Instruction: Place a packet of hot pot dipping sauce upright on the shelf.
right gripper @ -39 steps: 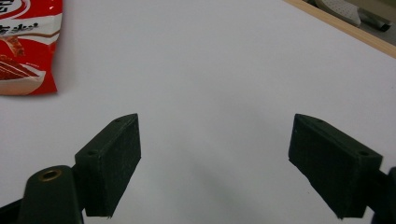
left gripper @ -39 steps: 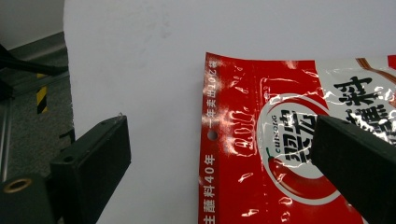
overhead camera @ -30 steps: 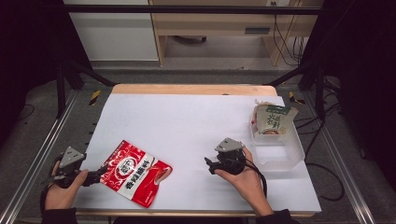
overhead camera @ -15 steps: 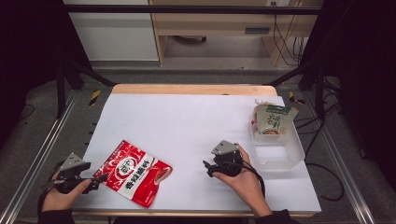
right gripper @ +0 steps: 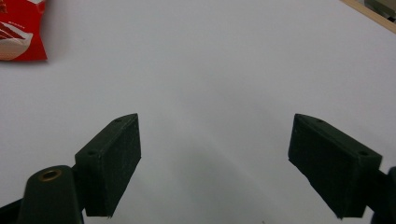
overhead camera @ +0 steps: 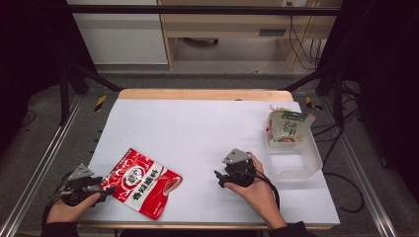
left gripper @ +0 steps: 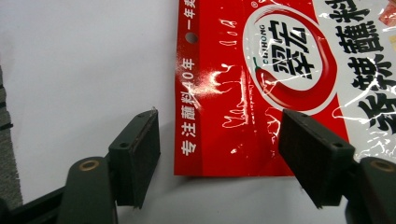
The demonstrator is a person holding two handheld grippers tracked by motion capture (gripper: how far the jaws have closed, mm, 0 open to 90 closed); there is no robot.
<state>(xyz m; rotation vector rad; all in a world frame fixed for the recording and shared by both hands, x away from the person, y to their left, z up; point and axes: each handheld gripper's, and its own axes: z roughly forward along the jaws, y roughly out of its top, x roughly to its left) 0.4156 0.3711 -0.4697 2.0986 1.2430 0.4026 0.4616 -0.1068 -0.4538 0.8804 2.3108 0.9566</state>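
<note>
A red and white sauce packet point(overhead camera: 141, 181) with Chinese print lies flat near the table's front left; its edge point(left gripper: 243, 112) sits just beyond my left gripper's jaws. My left gripper point(overhead camera: 101, 190) is open at the packet's left end, jaws astride the packet's corner, not closed on it; in its own view the gripper point(left gripper: 219, 154) has nothing pinched. My right gripper point(overhead camera: 220, 178) rests open on bare white table at centre front, and its own view shows the gripper point(right gripper: 215, 163) with nothing between the jaws. A green and white packet point(overhead camera: 286, 126) stands in the clear plastic tub point(overhead camera: 296, 165).
The white table top point(overhead camera: 207, 128) has a wooden strip along its far edge. Metal frame rails point(overhead camera: 34, 173) run along both sides. Cables point(overhead camera: 341, 177) trail off the right side near the tub.
My left gripper has moved down and right along the table's front left, closing in on the red packet's left end. The right gripper shifted slightly left and stayed open.
</note>
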